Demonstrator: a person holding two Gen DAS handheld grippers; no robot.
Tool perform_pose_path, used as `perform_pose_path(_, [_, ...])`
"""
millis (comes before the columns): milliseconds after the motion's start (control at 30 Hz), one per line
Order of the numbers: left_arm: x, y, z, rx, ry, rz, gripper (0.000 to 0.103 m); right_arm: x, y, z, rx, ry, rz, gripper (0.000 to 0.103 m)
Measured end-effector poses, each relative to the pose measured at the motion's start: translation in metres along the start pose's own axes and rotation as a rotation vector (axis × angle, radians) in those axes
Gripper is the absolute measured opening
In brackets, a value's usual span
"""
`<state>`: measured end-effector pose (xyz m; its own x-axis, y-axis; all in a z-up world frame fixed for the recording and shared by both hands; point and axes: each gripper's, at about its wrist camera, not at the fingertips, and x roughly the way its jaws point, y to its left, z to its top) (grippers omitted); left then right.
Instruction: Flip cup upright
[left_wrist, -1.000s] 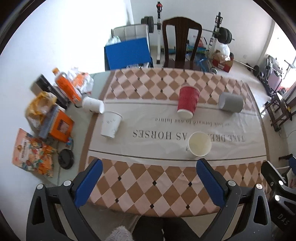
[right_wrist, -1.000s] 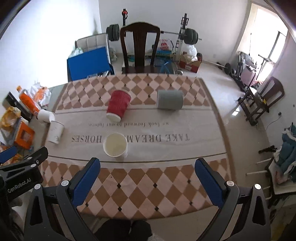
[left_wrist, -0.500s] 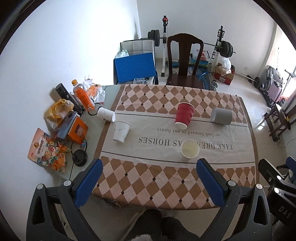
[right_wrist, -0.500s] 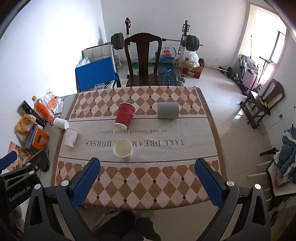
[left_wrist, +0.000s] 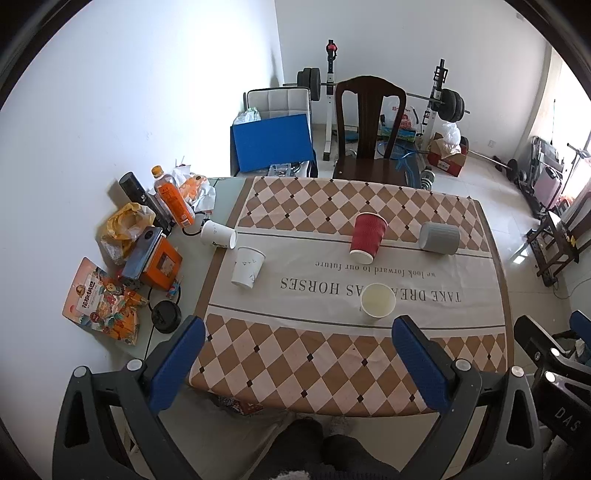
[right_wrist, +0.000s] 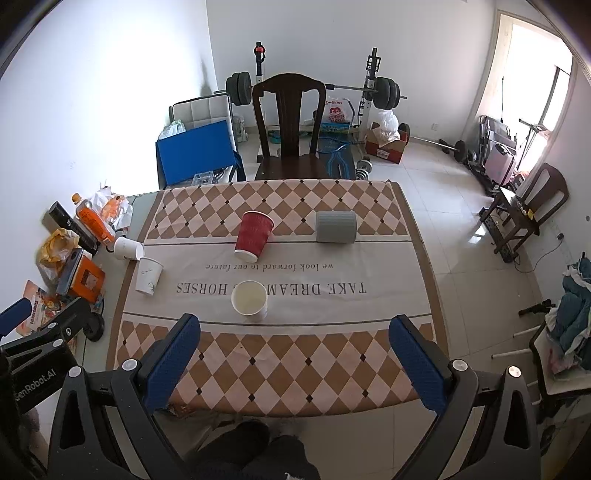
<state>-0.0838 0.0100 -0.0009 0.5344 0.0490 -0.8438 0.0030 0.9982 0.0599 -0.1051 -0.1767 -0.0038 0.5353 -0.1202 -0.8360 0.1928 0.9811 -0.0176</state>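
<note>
Paper cups are scattered over the checked cloth (left_wrist: 332, 354), and both grippers hang high above the near edge of the table (left_wrist: 221, 192), well clear of everything. The left gripper (left_wrist: 297, 354) has its blue pads spread wide with nothing between them; the right gripper (right_wrist: 295, 350) is likewise spread and empty.

One cream cup (right_wrist: 249, 301) already stands upright in the middle, mouth up. The red cup (right_wrist: 254, 236) lies on its side just beyond it, mouth toward the far side and base toward the camera. The grey cup (right_wrist: 336, 227) lies on its side to the right of the red one. At the left edge, one white cup (left_wrist: 248, 266) lies tilted on the cloth, and another white cup (left_wrist: 218, 235) lies on its side just beyond it on the bare table.

Which cup comes first is not certain; the red or grey one looks best placed for the right gripper, the white pair for the left.

To do it well, I would come down over the chosen cup with the jaws across its width, not along its length, so the pads meet the wall near the middle. Squeeze lightly, since thin paper walls likely buckle. Lift a little before turning, so the rim does not drag the cloth. Rotate until the base faces down, set it flat, then release. Steer clear of the standing cream cup on the way in.
</note>
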Motion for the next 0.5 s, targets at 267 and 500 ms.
perform_pose_path(267, [-0.0030,-0.0007,-0.0009,0.002,0.001,-0.001,0.103,-0.0009,0.0005,-0.0006,-0.001,0.004,0.000,0.103])
perform_pose_path(500, [-0.0067,-0.0008,-0.0030,0.008,0.006,-0.001,0.103,-0.0057,0.0009,-0.0024,-0.006,0.006,0.001,0.103])
